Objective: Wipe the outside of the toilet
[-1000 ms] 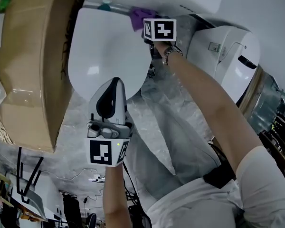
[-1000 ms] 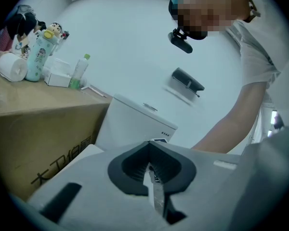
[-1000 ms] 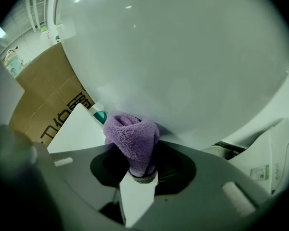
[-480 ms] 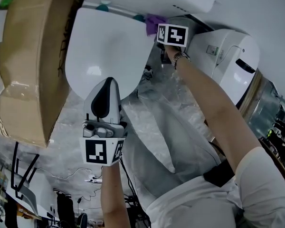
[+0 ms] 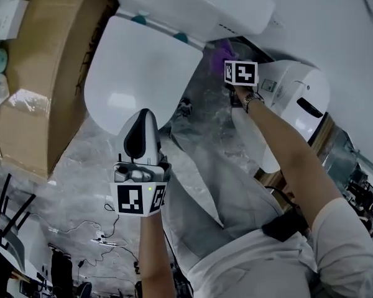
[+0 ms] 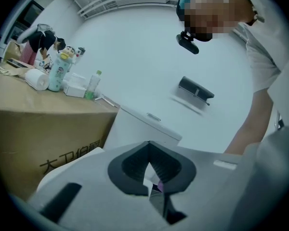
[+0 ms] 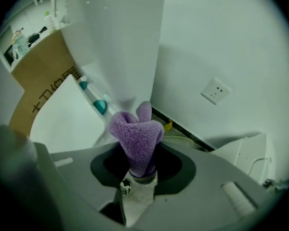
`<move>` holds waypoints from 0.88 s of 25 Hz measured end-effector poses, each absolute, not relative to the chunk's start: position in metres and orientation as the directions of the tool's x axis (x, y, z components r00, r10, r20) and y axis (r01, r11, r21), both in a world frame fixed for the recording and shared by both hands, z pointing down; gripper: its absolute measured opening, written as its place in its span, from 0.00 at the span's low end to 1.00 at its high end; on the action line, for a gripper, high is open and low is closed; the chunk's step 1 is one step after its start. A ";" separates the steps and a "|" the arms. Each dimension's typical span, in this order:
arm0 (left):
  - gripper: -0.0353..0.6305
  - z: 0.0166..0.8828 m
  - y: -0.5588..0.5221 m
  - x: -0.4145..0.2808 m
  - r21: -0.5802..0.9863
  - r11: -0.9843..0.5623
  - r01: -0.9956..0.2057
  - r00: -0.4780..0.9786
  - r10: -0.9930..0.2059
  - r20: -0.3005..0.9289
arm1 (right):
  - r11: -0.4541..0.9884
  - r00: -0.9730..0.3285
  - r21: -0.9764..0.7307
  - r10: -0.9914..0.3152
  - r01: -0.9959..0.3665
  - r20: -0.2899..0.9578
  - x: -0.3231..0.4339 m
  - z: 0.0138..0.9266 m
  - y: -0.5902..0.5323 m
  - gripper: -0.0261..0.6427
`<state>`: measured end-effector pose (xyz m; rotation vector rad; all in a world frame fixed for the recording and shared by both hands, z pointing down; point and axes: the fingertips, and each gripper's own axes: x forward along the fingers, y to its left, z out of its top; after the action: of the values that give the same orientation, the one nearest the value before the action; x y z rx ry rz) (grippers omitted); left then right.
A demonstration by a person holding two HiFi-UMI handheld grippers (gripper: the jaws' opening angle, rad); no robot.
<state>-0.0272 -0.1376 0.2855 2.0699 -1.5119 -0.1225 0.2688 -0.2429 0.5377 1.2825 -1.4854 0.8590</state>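
Observation:
The white toilet shows in the head view with its lid [image 5: 143, 73] down and its tank [image 5: 193, 8] behind. My right gripper [image 5: 229, 62] is just past the toilet's right rear corner, shut on a bunched purple cloth [image 5: 219, 53]. In the right gripper view the cloth [image 7: 137, 134] sticks up from the gripper [image 7: 142, 174], close to the base of the tank [image 7: 125, 37] and the lid's hinge [image 7: 100, 106]. My left gripper [image 5: 142, 115] hovers over the lid's front edge, shut and holding nothing. Seen from the left gripper [image 6: 151, 177], the tank [image 6: 139, 126] lies ahead.
A large cardboard box [image 5: 43, 73] stands tight against the toilet's left, with bottles and a tissue roll [image 6: 38, 78] on top. A white rounded appliance [image 5: 295, 98] sits to the right of the toilet. A wall socket [image 7: 216, 91] is on the wall behind.
My right gripper has carried the purple cloth rightward, from the rear edge of the lid to beside the toilet's right rear corner. The left gripper has barely moved.

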 end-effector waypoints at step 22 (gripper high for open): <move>0.06 0.327 -0.068 -0.173 0.557 -0.054 -0.829 0.226 -0.943 0.245 | 0.699 -0.342 0.082 -0.444 -0.710 0.828 -0.077 0.509 -0.343 0.23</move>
<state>-0.1727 -0.0681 0.3273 1.9042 -1.6262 -0.2446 -0.0773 -0.3428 0.5086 0.8866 -1.9931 0.3679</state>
